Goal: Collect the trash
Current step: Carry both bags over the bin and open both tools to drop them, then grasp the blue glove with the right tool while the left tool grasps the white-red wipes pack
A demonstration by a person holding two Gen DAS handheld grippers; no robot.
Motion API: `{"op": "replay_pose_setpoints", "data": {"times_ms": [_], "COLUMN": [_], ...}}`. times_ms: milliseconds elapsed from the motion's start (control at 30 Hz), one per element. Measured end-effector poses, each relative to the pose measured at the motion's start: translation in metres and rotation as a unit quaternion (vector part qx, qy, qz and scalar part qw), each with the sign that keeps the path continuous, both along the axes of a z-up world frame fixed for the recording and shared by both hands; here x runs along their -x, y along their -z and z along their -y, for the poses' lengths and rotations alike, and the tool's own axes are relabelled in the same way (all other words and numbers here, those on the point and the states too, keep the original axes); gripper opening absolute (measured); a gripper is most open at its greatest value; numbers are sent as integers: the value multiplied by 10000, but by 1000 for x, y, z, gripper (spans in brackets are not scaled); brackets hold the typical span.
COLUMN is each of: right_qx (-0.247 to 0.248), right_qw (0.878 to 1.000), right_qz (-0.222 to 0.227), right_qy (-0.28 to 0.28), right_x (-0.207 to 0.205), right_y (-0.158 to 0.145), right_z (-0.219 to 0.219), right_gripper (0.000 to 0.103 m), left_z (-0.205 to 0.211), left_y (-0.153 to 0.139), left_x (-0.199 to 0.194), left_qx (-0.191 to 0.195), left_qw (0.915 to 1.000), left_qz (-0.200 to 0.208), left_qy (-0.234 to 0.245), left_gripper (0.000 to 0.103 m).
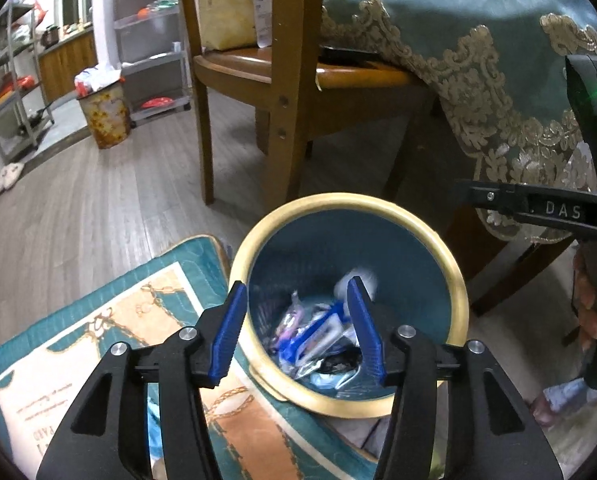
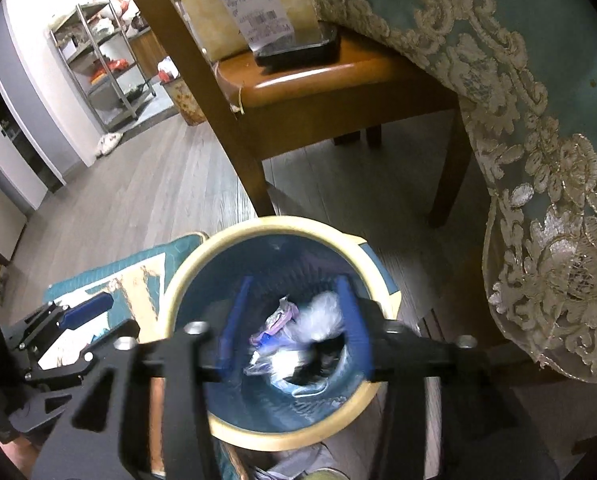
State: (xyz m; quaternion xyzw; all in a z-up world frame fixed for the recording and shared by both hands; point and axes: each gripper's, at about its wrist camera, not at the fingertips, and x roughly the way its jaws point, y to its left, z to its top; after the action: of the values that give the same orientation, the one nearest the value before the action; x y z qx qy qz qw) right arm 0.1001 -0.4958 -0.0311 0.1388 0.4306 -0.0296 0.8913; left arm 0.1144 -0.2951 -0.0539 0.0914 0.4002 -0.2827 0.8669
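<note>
A teal trash bin with a cream rim (image 1: 456, 280) (image 2: 178, 280) stands on the floor below both grippers. Several wrappers (image 1: 314, 336) (image 2: 278, 320) lie in its bottom. A blurred white crumpled wad (image 1: 364, 278) (image 2: 324, 316) shows inside the bin; I cannot tell whether it is resting or falling. My left gripper (image 1: 296, 284) hangs over the bin's near left rim, open, with nothing between its blue pads. My right gripper (image 2: 294, 282) is over the bin's mouth, open, its pads gripping nothing. One of the left gripper's blue fingers (image 2: 86, 312) shows at the left of the right wrist view.
A wooden chair (image 1: 282, 100) (image 2: 338, 80) with a bag and a receipt on its seat stands just behind the bin. A teal lace-edged tablecloth (image 1: 478, 80) (image 2: 538, 160) hangs at the right. A teal-and-orange mat (image 1: 118, 320) lies left of the bin. Farther back are a flowered bin (image 1: 104, 116) and metal shelves.
</note>
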Motion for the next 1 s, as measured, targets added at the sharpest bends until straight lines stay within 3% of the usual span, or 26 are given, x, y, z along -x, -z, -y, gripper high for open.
{"op": "replay_pose_setpoints", "data": {"times_ms": [167, 300, 367, 567, 1000], "right_qx": [-8, -17, -47, -69, 47], "right_qw": [10000, 10000, 9999, 9994, 9977], "right_qz": [45, 63, 83, 205, 210], "right_qy": [5, -61, -93, -286, -644], "right_x": [0, -3, -4, -7, -18], "right_y": [-4, -8, -9, -18, -25], "right_z": [-3, -12, -16, -37, -94], "right_gripper": [54, 62, 71, 89, 92], "left_z": [-11, -24, -34, -61, -142], "left_y": [-4, -9, -13, -26, -55], "left_x": [1, 2, 2, 5, 20], "left_qx": [-70, -118, -143, -161, -127], "left_qw": [9999, 9997, 9993, 9984, 9940], "left_qz": [75, 143, 192, 335, 538], "left_qy": [-57, -167, -284, -433, -943], "left_gripper": [59, 71, 81, 82, 85]}}
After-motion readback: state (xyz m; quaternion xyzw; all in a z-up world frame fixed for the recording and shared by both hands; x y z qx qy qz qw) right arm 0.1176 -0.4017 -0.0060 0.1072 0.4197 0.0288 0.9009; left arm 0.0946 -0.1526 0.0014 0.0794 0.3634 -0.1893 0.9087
